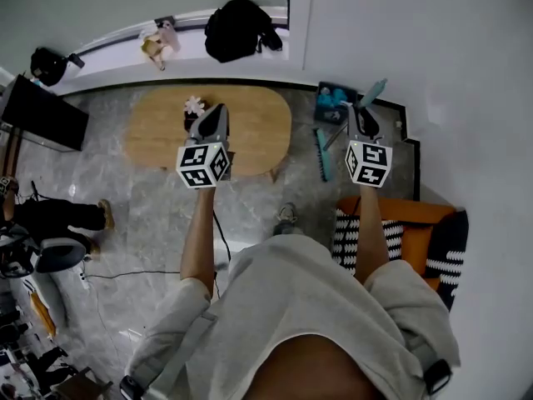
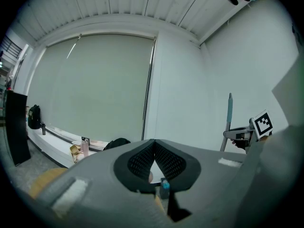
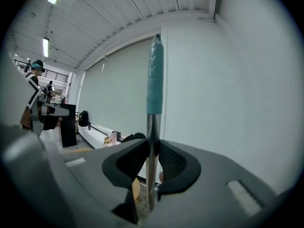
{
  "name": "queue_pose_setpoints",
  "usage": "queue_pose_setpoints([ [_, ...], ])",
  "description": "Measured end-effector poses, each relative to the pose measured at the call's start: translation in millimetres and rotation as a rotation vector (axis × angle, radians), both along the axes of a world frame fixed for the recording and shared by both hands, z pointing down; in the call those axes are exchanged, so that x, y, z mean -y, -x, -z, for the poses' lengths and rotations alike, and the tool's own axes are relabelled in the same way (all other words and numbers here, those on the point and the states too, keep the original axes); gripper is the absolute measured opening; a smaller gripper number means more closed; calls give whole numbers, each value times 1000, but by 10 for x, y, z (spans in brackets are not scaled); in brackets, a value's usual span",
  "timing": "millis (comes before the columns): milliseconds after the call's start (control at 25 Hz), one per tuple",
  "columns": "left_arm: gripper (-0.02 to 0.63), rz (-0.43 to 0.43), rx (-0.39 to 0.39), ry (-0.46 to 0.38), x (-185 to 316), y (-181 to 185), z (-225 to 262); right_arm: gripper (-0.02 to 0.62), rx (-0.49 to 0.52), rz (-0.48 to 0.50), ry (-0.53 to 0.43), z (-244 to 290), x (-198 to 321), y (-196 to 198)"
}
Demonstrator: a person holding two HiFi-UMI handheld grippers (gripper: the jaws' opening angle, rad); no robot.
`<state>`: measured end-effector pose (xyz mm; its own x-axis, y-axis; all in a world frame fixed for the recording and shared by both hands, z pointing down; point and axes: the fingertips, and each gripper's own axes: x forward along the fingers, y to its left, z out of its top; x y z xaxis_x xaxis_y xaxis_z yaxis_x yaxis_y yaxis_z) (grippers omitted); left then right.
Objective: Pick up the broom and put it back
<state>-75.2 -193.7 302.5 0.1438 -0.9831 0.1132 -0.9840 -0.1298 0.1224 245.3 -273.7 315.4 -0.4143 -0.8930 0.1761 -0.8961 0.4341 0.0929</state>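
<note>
Ahead, an oval table stands beside the broom.

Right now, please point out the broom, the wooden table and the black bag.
broom point(image 3: 154, 77), right gripper view, teal grip of the handle
wooden table point(image 1: 258, 127), head view, bare tabletop
black bag point(image 1: 237, 27), head view, its middle

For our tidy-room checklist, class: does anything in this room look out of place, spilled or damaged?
Nothing is spilled or broken. Only a loose black cable trails across the floor; the broom stands upright in the right claw.
</note>
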Motion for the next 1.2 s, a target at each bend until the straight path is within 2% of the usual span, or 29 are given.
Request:
queue_pose_setpoints([
  [240, 2, 24, 3, -12, -627, 131, 31, 80, -3, 39, -26, 101, -481, 182],
  [640, 2, 150, -14, 18, -2220, 593, -191, 80, -39, 192, -15, -17, -1669, 883],
  [1200, 2, 453, -38, 28, -3851, 1537, -266, 80, -19, 582, 51, -232, -2833, 2635],
])
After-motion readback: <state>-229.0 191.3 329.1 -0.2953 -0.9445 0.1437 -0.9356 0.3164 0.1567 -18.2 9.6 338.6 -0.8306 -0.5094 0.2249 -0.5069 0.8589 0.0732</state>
